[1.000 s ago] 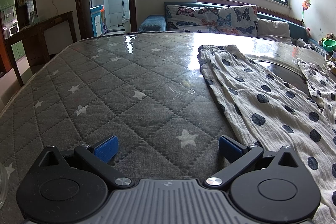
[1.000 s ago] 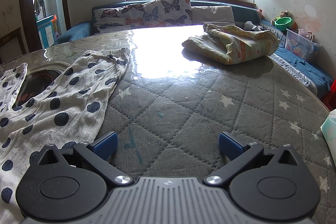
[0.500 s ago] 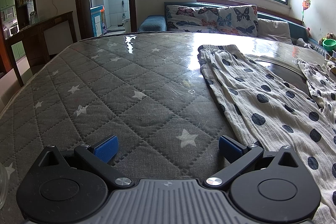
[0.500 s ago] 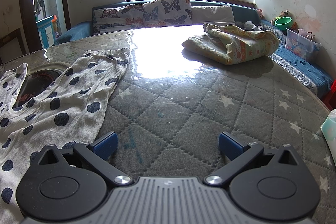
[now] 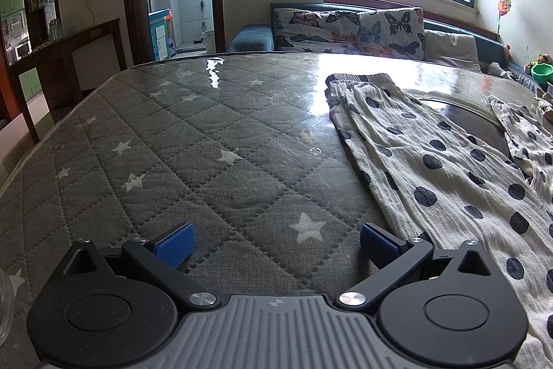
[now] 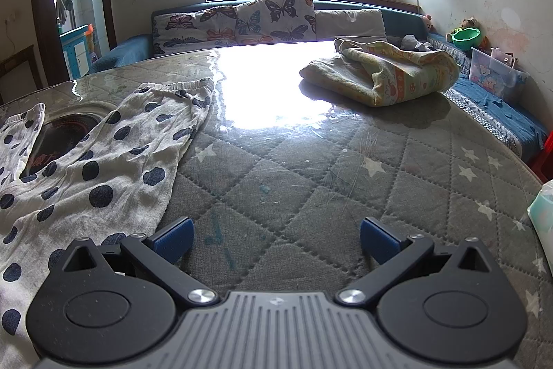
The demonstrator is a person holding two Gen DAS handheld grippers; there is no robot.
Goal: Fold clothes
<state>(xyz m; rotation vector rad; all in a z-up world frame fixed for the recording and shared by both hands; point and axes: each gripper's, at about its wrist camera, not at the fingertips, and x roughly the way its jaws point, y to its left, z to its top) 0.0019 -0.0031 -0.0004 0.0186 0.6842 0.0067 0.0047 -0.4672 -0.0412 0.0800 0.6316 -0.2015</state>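
Observation:
White trousers with dark polka dots lie spread flat on the grey star-quilted table top, legs running away from me. In the left wrist view they lie to the right of my left gripper, which is open and empty, its right finger close to the cloth edge. In the right wrist view the trousers lie to the left of my right gripper, which is open and empty, its left finger beside the cloth.
A folded yellow patterned blanket lies on the table's far right. A sofa with butterfly cushions stands behind the table. A pale packet shows at the right edge. A dark wooden desk stands at the left.

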